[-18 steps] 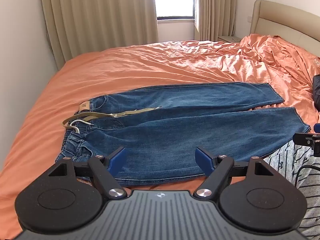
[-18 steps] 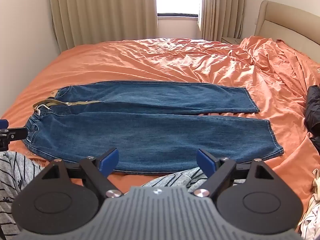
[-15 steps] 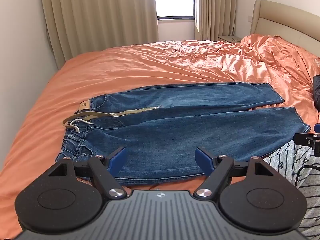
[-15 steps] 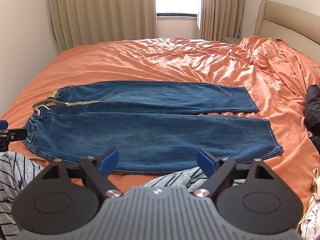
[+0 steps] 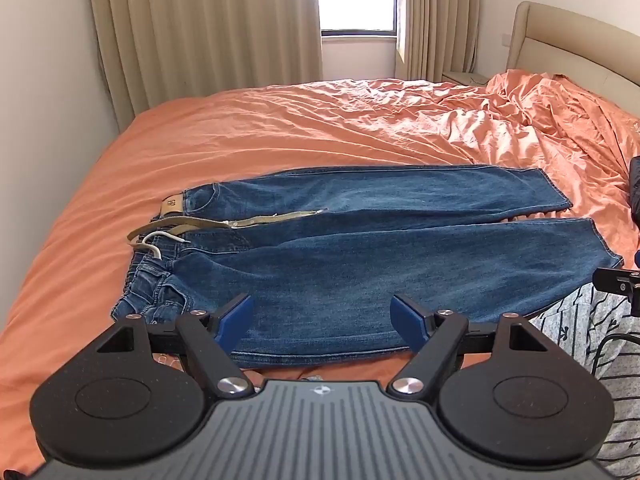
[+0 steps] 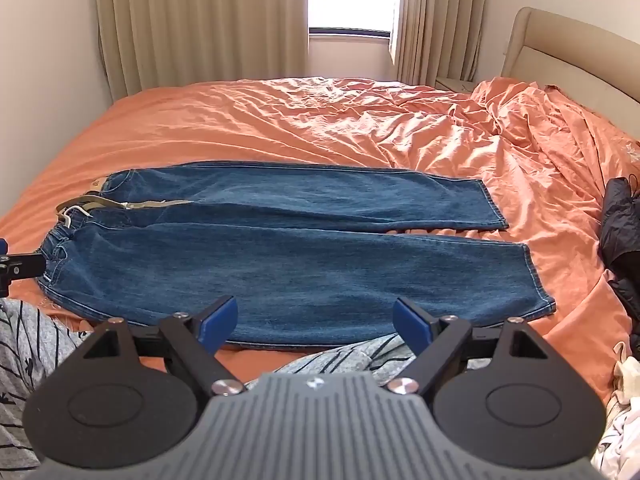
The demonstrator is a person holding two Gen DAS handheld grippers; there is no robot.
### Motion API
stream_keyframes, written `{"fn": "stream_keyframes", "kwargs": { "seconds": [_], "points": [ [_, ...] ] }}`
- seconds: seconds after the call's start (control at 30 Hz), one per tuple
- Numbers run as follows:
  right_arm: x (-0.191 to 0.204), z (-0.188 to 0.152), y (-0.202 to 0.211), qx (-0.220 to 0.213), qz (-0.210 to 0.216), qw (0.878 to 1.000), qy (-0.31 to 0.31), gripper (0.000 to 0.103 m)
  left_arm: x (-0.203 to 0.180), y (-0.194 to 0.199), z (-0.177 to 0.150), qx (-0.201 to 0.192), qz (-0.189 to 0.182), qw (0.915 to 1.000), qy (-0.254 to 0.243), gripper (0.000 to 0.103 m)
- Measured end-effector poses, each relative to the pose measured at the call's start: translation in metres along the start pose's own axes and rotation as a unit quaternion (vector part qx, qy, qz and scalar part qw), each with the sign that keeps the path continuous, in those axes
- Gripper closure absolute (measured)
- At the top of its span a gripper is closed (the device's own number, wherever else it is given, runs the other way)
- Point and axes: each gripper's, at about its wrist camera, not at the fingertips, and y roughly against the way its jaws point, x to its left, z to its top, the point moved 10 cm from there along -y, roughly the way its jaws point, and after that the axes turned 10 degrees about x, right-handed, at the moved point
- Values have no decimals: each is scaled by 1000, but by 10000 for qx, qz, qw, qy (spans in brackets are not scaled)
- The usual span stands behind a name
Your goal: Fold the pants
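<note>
Nothing has moved since the earlier frames: my two grippers hover in the same place above the near edge of the bed [image 5: 280,120], and the jeans [image 5: 360,264] lie as they did. My left gripper [image 5: 322,322] has its jaws spread wide with nothing between them, and my right gripper [image 6: 316,322] is the same. The jeans lie flat on the orange sheet, just ahead of both grippers and below them. Their long axis runs across my view, from left to right. The waistband [image 5: 160,280] with its white drawstring points to the left, so my left gripper is nearer to it. The leg hems [image 6: 532,280] point to the right, nearer to my right gripper. Both legs lie side by side, not yet folded.
</note>
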Motion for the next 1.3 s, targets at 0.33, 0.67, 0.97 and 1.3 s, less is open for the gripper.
{"fn": "stream_keyframes", "kwargs": {
  "seconds": [0.33, 0.67, 0.97, 1.3],
  "points": [
    [8, 1, 8, -30, -99, 9999, 103, 22, 2, -2, 1, -5, -3, 10000, -4, 12],
    [6, 3, 2, -12, -169, 9998, 114, 22, 5, -3, 2, -12, 0, 10000, 19, 12],
    [7, 4, 3, 6, -151, 9998, 98, 22, 5, -2, 2, -32, 6, 10000, 11, 12],
    [4, 5, 0, 53, -56, 10000, 40, 22, 3, 0, 2, -30, 26, 10000, -51, 12]
  ]
}}
